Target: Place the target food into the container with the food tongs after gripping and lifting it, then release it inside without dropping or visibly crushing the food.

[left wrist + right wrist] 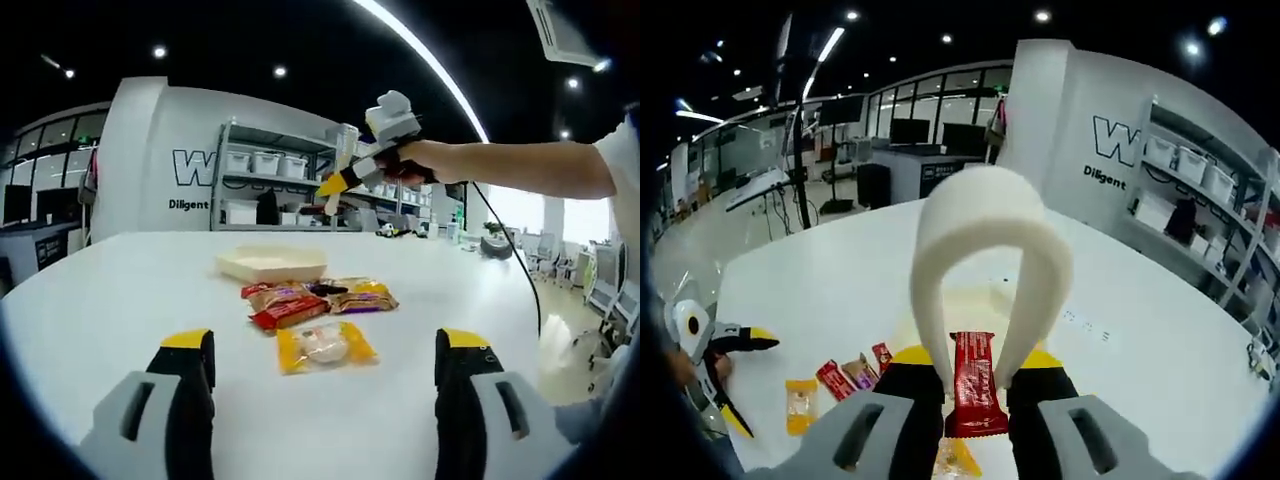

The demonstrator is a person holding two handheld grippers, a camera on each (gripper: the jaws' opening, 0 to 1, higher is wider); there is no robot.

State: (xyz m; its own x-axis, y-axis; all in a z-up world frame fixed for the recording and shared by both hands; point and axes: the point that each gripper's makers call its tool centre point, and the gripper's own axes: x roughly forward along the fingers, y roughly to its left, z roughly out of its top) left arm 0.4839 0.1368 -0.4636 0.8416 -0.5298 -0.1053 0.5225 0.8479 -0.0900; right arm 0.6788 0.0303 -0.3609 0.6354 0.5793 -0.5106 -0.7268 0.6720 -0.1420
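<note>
On the white tabletop [120, 290] sits the beige container [271, 264], snack packets beside it. The right claw [975, 385] squeezes white food tongs [990, 260], which pinch a red snack bar [974, 385] aloft; loosened pressure could drop it short. The left claw [325, 370] hangs wide open, empty.

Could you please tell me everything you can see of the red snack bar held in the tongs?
The red snack bar is a flat, oblong packet in glossy red wrapper with small print too blurred to read. In the right gripper view it hangs roughly upright between the two tips of the white food tongs, a U-shaped, plastic-looking band squeezed by the right gripper. It is lifted clear of the white table, above the pale container. Its wrapper looks uncrushed.
</note>
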